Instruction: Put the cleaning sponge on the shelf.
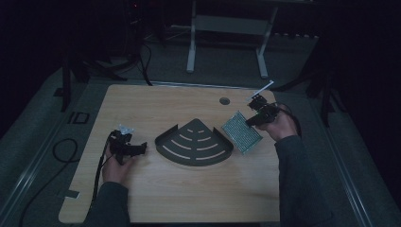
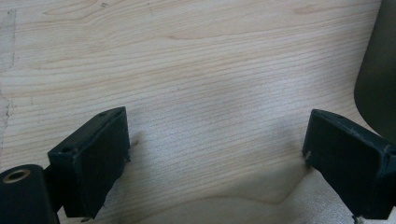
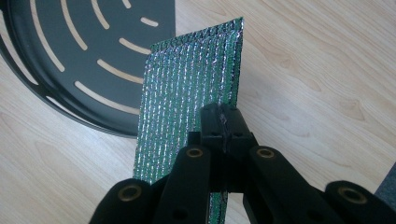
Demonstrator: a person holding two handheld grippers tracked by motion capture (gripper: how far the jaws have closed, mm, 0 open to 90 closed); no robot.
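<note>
Dark room, one wooden bench (image 1: 189,189): one slotted tray (image 1: 194,143), one foil pad (image 1: 241,132). Right hand-held gripper (image 3: 223,122) clamped on pad; left hand-held gripper (image 2: 215,154) spread wide, empty.

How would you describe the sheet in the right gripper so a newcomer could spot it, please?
On the wooden table, look right of the dark fan-shaped slotted tray. The sheet is a green, glittery ribbed rectangle beside the tray's right corner, pinched at one edge by the right gripper. Nothing else there sparkles.

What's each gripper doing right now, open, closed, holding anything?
Left gripper: open, nothing between its jaws, over the table.
Right gripper: shut on the green mesh sheet.
</note>
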